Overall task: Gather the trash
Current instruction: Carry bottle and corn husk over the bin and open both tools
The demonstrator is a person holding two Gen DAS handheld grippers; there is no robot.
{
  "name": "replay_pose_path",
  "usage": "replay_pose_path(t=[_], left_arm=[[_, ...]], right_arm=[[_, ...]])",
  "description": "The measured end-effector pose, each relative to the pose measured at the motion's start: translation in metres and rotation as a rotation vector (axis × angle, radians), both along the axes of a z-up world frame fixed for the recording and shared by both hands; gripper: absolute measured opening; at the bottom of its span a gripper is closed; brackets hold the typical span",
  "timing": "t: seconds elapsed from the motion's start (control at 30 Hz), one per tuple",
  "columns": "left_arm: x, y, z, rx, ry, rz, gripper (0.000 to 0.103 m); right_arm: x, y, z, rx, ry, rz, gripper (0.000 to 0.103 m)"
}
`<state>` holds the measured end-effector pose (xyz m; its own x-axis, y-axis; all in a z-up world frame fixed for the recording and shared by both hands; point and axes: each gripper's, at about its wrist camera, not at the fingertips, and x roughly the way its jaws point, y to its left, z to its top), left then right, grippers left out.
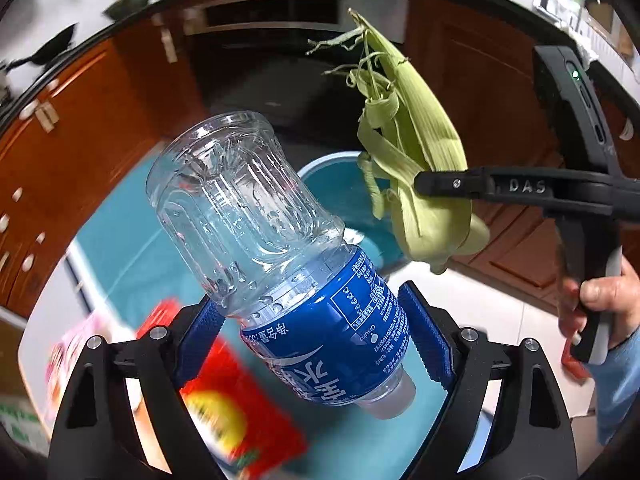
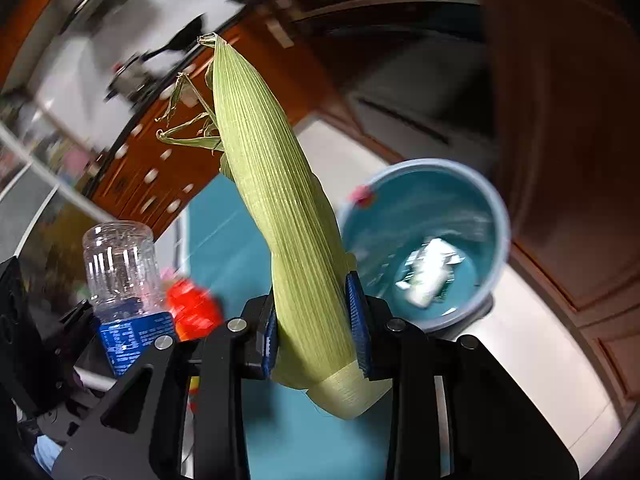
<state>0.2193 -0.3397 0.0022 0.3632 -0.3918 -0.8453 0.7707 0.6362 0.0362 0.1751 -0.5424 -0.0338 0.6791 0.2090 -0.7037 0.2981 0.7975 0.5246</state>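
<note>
My left gripper (image 1: 316, 336) is shut on a clear plastic water bottle (image 1: 256, 216) with a blue label, held by the label end with its base pointing away. The bottle also shows at the left of the right wrist view (image 2: 120, 268). My right gripper (image 2: 316, 328) is shut on a green corn husk (image 2: 280, 216), gripped near its stub end, tip pointing up. In the left wrist view the husk (image 1: 416, 148) hangs from the right gripper (image 1: 436, 186) above a teal bin (image 1: 332, 176). The bin (image 2: 492, 216) holds a crumpled white wrapper (image 2: 428, 272).
A teal mat (image 1: 132, 256) lies under both grippers on a white floor. A red packet (image 1: 236, 404) and a pink packet (image 1: 76, 352) lie on it at the left. Brown wooden cabinets (image 1: 72, 128) and a dark oven front (image 1: 280, 72) stand behind.
</note>
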Motion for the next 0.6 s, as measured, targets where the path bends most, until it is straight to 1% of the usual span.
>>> replay_pose_path(t=[0.13,0.2,0.27,0.43,0.53,0.57,0.6], left_arm=[[0.030,-0.051,-0.025,0.014,0.061,-0.026,0.086],[0.041,-0.071,-0.038,0.030,0.064,-0.034,0.086],[0.053,-0.092,-0.052,0.051,0.041,-0.038,0.086],[0.067,-0.124,-0.084,0.103,0.005,-0.043,0.086],[0.074,-0.136,-0.101,0.130,0.015,-0.033,0.086],[0.075,-0.135,-0.107,0.144,0.025,-0.025,0.087],[0.073,-0.129,-0.112,0.158,0.032,-0.016,0.087]], right_arm=[[0.012,-0.037,-0.028,0.031,0.035,-0.063,0.029],[0.018,-0.049,-0.039,0.049,0.041,-0.088,0.029],[0.027,-0.060,-0.050,0.066,0.045,-0.106,0.029],[0.045,-0.068,-0.072,0.081,0.083,-0.116,0.029],[0.053,-0.072,-0.087,0.097,0.113,-0.121,0.029],[0.054,-0.072,-0.090,0.104,0.121,-0.122,0.030],[0.056,-0.074,-0.094,0.120,0.131,-0.124,0.035]])
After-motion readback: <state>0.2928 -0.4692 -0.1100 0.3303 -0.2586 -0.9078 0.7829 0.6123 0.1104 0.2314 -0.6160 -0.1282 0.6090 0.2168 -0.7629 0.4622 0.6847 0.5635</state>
